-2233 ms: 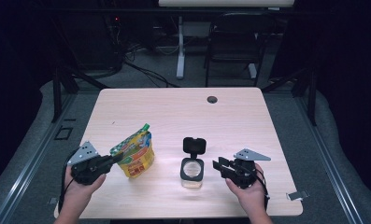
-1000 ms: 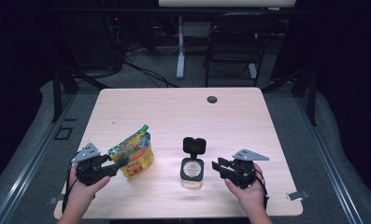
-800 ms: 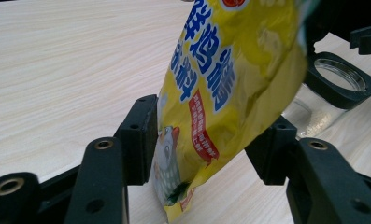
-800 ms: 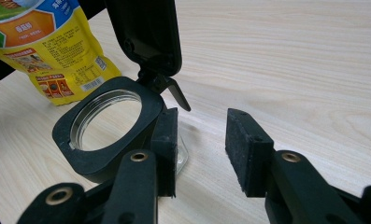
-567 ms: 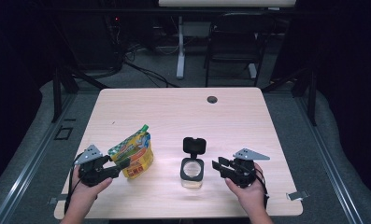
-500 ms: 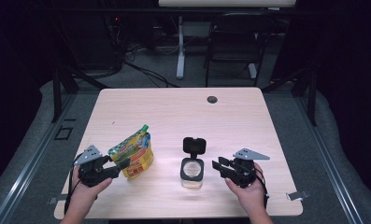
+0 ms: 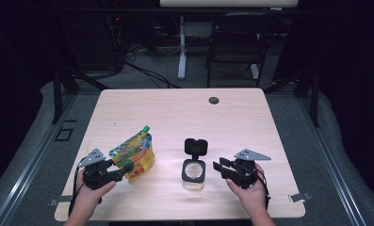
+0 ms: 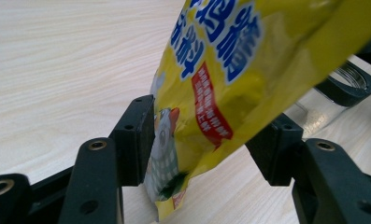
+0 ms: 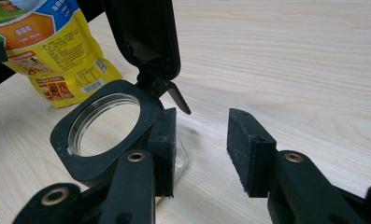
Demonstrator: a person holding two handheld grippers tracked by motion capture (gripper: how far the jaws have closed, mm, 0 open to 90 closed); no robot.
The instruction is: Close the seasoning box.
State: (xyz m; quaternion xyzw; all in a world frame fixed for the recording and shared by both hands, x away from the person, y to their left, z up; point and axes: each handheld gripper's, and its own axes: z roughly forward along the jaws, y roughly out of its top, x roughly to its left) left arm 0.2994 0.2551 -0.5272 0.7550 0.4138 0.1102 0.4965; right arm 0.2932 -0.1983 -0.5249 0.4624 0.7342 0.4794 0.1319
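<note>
A yellow and green snack pouch point(image 7: 135, 150) stands tilted on the wooden table point(image 7: 175, 113). Its lower corner point(image 8: 174, 154) lies between the jaws of my left gripper point(image 7: 121, 170). Those jaws have just been opening: the left pad point(image 8: 139, 135) touches the pouch, while the right pad point(image 8: 274, 149) stands clear of the thin corner. A clear square jar point(image 7: 194, 173) with a black rim point(image 9: 64, 140) has its hinged lid point(image 9: 146, 32) flipped up. My right gripper point(image 9: 202, 140) is open just right of the jar, its left pad point(image 9: 167, 140) against the jar's side, with nothing between its jaws.
A small black round grommet point(image 7: 214, 100) sits near the table's far edge. A metal clip point(image 7: 297, 197) sticks out at the front right corner. Behind the table are a chair point(image 7: 236, 42), desk legs and cables on the floor.
The left hand has slid a little toward the table's front edge and its jaws have widened around the pouch's corner. The pouch, jar and right gripper have stayed put.
</note>
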